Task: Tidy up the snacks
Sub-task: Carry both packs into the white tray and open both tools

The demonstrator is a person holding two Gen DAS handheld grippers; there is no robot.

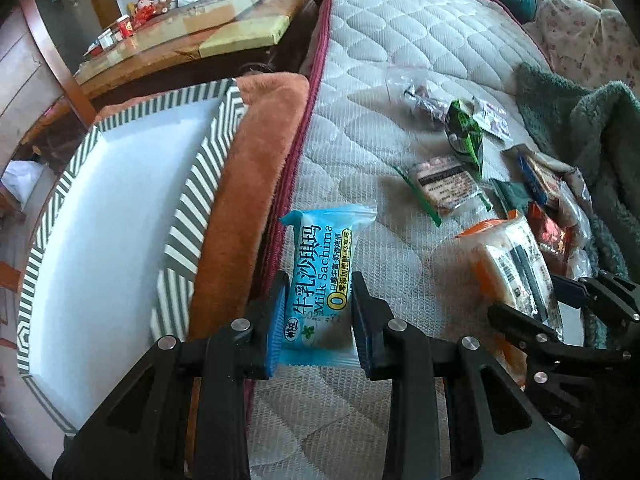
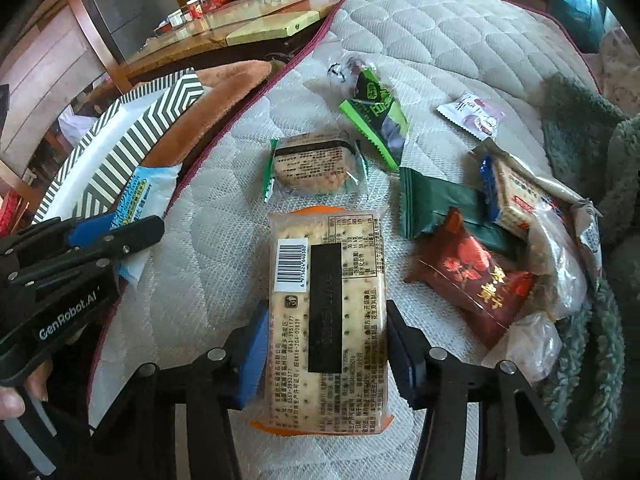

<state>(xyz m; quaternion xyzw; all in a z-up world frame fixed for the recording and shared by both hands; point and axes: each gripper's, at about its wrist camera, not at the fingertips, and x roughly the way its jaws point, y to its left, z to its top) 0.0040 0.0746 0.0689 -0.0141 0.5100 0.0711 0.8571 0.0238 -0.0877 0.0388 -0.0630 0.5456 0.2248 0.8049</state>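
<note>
My left gripper (image 1: 318, 312) is shut on a blue Milk Sachima pack (image 1: 320, 276) and holds it over the mattress edge, beside the striped box (image 1: 120, 216). The pack also shows in the right wrist view (image 2: 140, 200), next to the box (image 2: 132, 136). My right gripper (image 2: 326, 344) is shut on a long cracker pack (image 2: 328, 312) with an orange edge, low over the mattress; this pack shows in the left wrist view (image 1: 508, 268). The striped box has a white inside and nothing in it.
Loose snacks lie on the mattress (image 2: 440, 40): a green-edged cake pack (image 2: 312, 164), a bright green pack (image 2: 376, 112), a dark green pack (image 2: 440, 204), a red pack (image 2: 472, 276), a white pack (image 2: 472, 114). A brown plush pad (image 1: 248, 184) lies under the box. A green blanket (image 2: 580, 132) lies at right.
</note>
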